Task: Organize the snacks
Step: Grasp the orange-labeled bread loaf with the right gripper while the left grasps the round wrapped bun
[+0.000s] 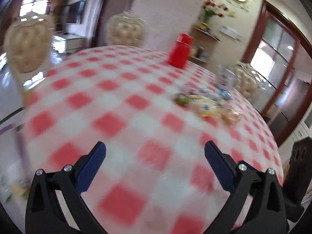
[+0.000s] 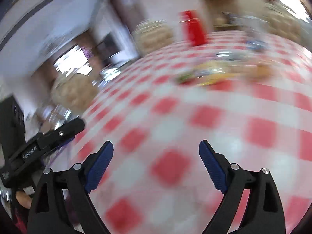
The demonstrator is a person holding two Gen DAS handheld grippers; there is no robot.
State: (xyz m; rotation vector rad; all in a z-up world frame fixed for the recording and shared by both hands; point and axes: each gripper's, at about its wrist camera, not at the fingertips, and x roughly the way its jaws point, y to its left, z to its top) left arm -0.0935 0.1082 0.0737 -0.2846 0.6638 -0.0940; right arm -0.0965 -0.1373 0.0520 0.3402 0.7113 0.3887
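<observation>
A loose heap of wrapped snacks (image 1: 206, 101) lies on the red-and-white checked tablecloth (image 1: 117, 101), right of centre in the left wrist view and blurred. My left gripper (image 1: 155, 150) is open over bare cloth, well short of the heap, nothing between its blue pads. In the right wrist view the same snacks (image 2: 218, 72) lie far ahead and smeared by motion. My right gripper (image 2: 156, 149) is open and empty above the cloth (image 2: 175, 117). The left gripper (image 2: 58, 134) shows at the left edge of that view. A red lidded container (image 1: 180, 50) stands at the table's far side.
Cream tufted chairs (image 1: 124, 31) stand around the round table. A shelf with flowers (image 1: 208, 9) is behind the red container (image 2: 193, 29). A dark wooden door (image 1: 276, 58) is at right. A transparent container (image 1: 224, 74) stands beyond the snacks.
</observation>
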